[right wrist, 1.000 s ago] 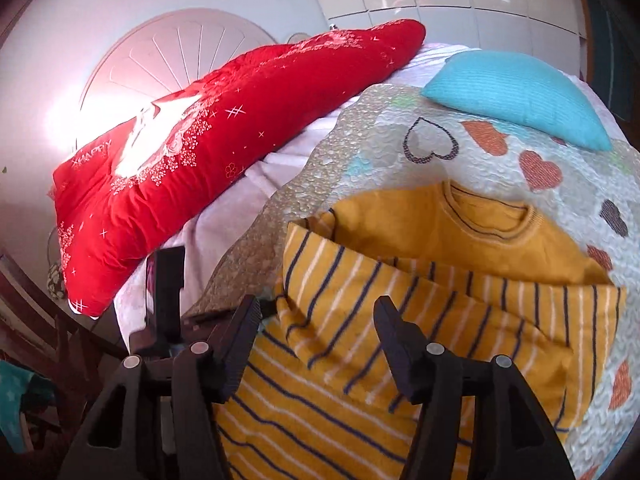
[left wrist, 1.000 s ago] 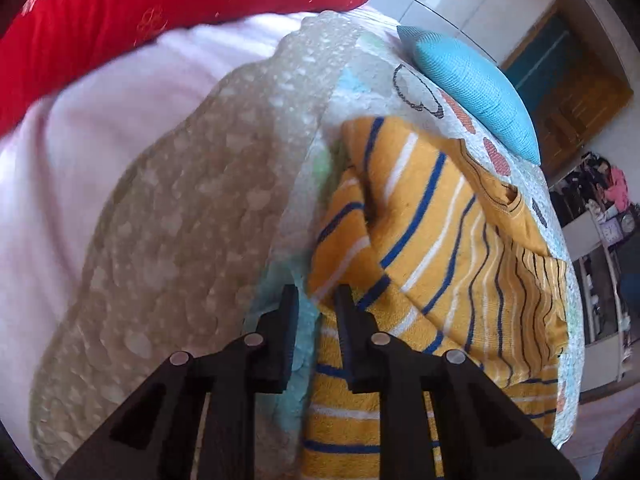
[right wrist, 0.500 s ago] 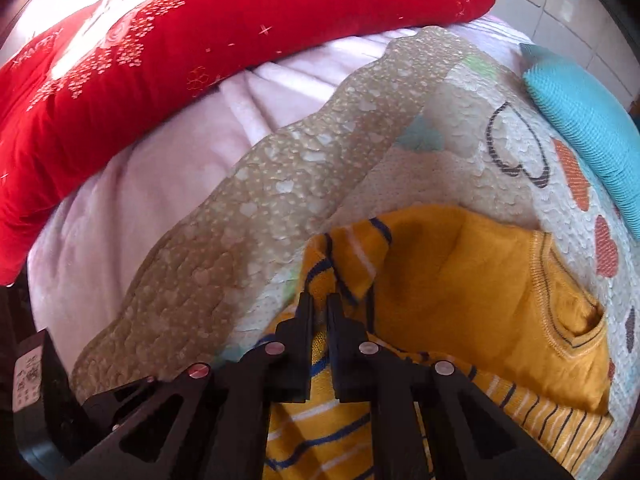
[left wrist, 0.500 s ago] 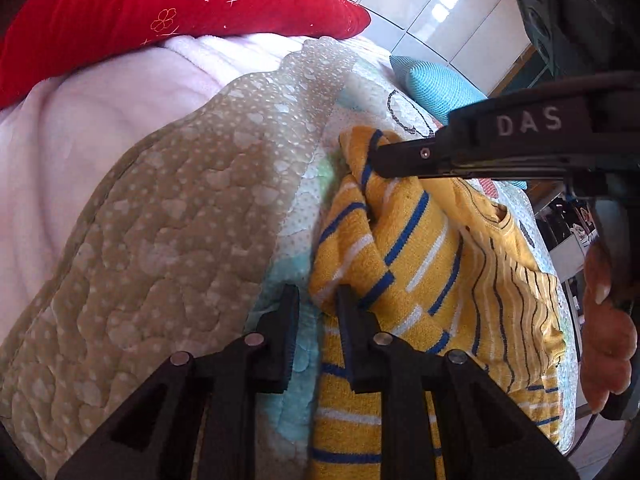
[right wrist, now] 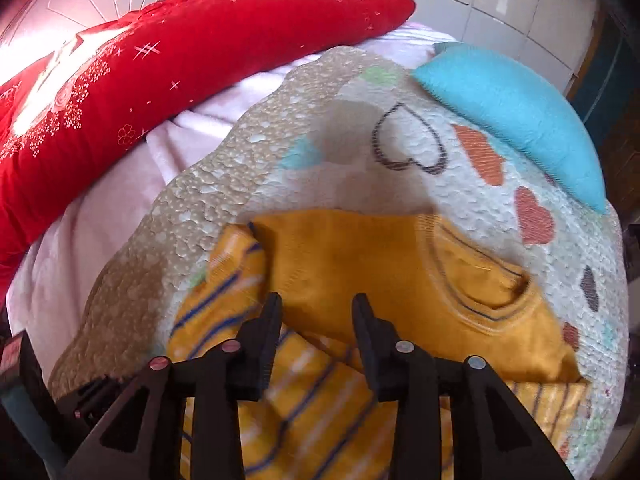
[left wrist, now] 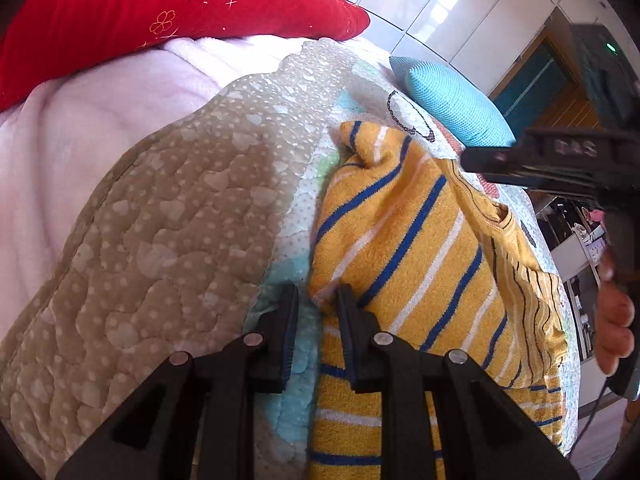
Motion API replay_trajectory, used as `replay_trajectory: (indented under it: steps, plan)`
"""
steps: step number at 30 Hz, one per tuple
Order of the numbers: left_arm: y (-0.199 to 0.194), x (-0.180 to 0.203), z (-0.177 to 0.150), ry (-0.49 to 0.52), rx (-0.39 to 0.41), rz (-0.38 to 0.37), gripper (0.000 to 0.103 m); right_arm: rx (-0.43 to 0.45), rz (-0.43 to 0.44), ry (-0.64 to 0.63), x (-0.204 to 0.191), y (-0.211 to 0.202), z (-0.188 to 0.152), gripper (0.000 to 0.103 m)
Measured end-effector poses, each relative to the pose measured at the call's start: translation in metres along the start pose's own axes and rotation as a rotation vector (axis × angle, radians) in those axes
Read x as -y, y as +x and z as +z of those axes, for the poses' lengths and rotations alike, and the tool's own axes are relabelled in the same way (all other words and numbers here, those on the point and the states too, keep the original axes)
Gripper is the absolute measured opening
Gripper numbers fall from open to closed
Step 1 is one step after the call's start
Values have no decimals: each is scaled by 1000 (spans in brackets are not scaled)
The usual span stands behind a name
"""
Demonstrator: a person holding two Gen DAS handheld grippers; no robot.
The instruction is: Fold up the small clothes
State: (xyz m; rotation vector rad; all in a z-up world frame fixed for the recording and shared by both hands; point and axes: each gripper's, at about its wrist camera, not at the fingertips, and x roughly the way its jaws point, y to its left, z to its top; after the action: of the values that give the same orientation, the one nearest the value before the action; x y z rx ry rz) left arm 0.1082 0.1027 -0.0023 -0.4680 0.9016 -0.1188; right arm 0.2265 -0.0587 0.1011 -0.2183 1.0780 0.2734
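Observation:
A small yellow sweater [left wrist: 408,248] with blue and white stripes lies partly folded on a quilted heart-print blanket [left wrist: 168,248]. Its left sleeve is folded over the body. My left gripper [left wrist: 318,300] sits low at the sweater's left edge, jaws a narrow gap apart, with a fold of striped cloth between the tips. My right gripper [right wrist: 316,308] is open and empty, hovering over the sweater [right wrist: 360,264] near the folded sleeve and plain yellow chest. The right gripper also shows in the left wrist view [left wrist: 560,160] at the upper right, above the sweater.
A red quilt [right wrist: 160,64] lies along the far left over a pale pink blanket [right wrist: 96,216]. A turquoise pillow [right wrist: 516,116] lies at the far right of the bed. The blanket's beige border [right wrist: 160,232] runs left of the sweater.
My right gripper has opened, let go of the sleeve and lifted back. My left gripper's jaws have parted slightly at the sweater's edge.

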Motion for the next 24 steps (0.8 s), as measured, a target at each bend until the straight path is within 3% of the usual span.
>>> replay_trajectory:
  steps: [6,9,11,16,17,18,19,22,24]
  plan:
    - [0,-1,0,-4,0,-9,20,9,-169,242,146,-66,-72,65]
    - [0,-1,0,-1,0,-11,20,-44,-224,375,209,-72,-122,66]
    - [0,-1,0,0,0,-11,20,-56,-187,468,236,-68,-153,66]
    - [0,-1,0,0,0,-11,20,-10,16,636,248,-45,-195,66]
    - [0,-1,0,0,0,-11,20,-16,59,641,244,-38,-198,61]
    - [0,-1,0,0,0,-11,20,-40,74,627,237,-31,-199,49]
    - [0,-1,0,0,0,-11,20,-72,13,602,231,-25,-200,29]
    - [0,-1,0,1,0,-11,20,-84,-90,615,234,-22,-203,30]
    - [0,-1,0,-1,0,-13,20,-87,-245,597,233,-31,-202,39]
